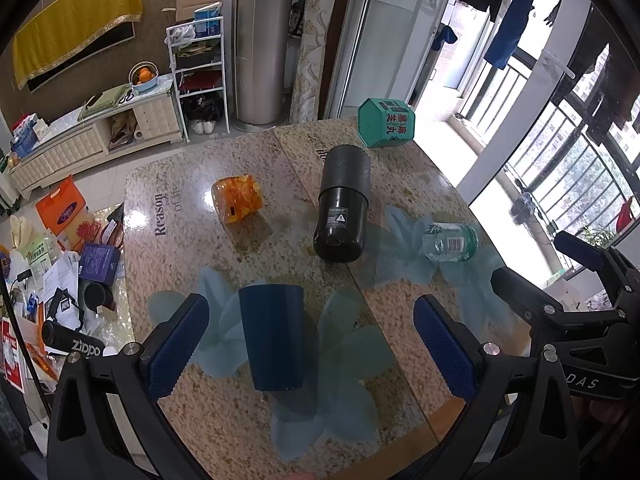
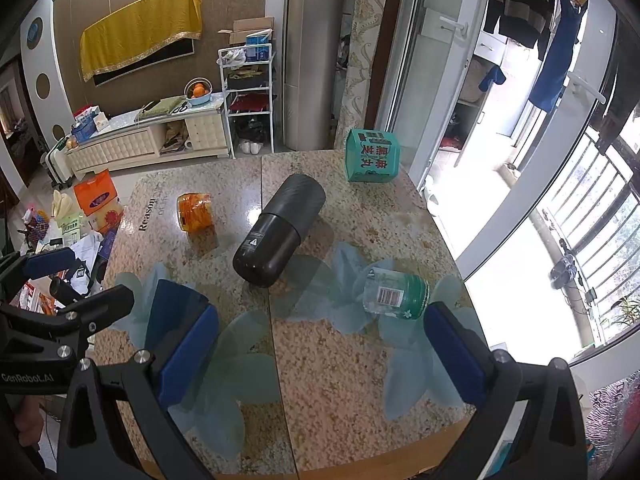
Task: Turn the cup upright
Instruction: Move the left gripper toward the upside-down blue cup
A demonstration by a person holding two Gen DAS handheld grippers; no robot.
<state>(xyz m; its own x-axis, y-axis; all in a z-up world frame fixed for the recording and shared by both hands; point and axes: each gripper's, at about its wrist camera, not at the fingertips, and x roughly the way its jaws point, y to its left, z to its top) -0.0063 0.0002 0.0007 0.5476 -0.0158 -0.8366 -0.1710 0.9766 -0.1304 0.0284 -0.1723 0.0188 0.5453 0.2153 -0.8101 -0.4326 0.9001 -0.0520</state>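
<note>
Left wrist view: blue cup point(image 1: 274, 338) sits upside down at bottom center, my left claw point(image 1: 308, 354) spread wide around it, nothing flipped yet.

I see the dark blue cup point(image 1: 274, 338) standing mouth-down on the worktop point(image 1: 400, 308), between the spread fingers of my left hand-held gripper point(image 1: 312, 344), with bare surface on both of its sides. Beyond the cup, the black canister point(image 1: 342, 204) lies on its side and blocks the straight line forward. Right of the canister lies the clear bottle point(image 1: 450, 242), left of it the orange packet point(image 1: 239, 199), behind it the green box point(image 1: 386, 122). Open worktop lies between canister and packet. My right hand-held gripper point(image 2: 320, 354) hovers over bare worktop, nearer than the bottle.
</note>
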